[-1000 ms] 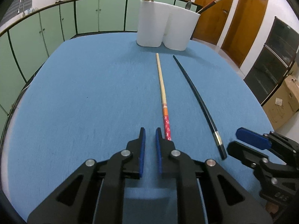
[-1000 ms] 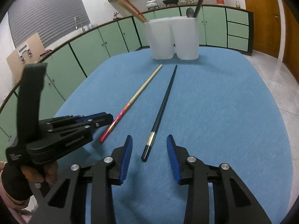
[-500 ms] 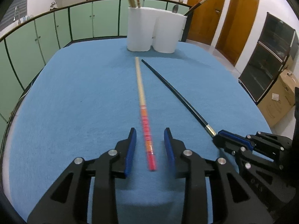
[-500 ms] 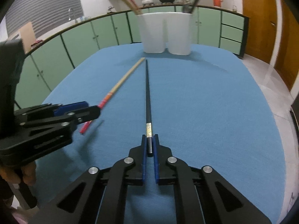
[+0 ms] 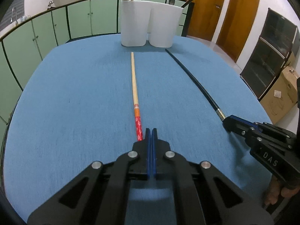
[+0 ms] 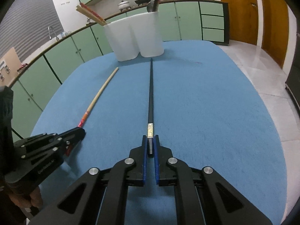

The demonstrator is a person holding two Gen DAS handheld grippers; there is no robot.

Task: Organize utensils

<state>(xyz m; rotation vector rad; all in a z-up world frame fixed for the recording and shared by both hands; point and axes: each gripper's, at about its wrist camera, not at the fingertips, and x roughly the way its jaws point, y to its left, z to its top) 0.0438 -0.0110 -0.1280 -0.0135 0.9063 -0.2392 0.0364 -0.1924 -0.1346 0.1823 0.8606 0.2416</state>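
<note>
A wooden chopstick with a red patterned end [image 5: 134, 86] lies on the blue table, pointing at the white two-part utensil holder [image 5: 150, 29]. My left gripper [image 5: 151, 131] is shut on its red end; it also shows in the right wrist view [image 6: 80, 131]. A black chopstick with a silver band [image 6: 150, 97] lies to its right. My right gripper [image 6: 150, 140] is shut on its near end; it also shows in the left wrist view [image 5: 227, 121]. The holder [image 6: 135, 35] has wooden chopsticks in its left cup, a spoon and dark chopsticks in the right.
The blue table [image 5: 75, 97] has rounded edges. Green cabinets [image 5: 46, 30] run behind and to the left. Wooden doors [image 5: 240, 15], a dark glass cabinet [image 5: 271, 60] and a cardboard box [image 5: 281, 93] stand to the right.
My left gripper opened around the red end of the wooden chopstick, then shut on it. My right gripper closed on the black chopstick's near end half a second ago and still holds it.
</note>
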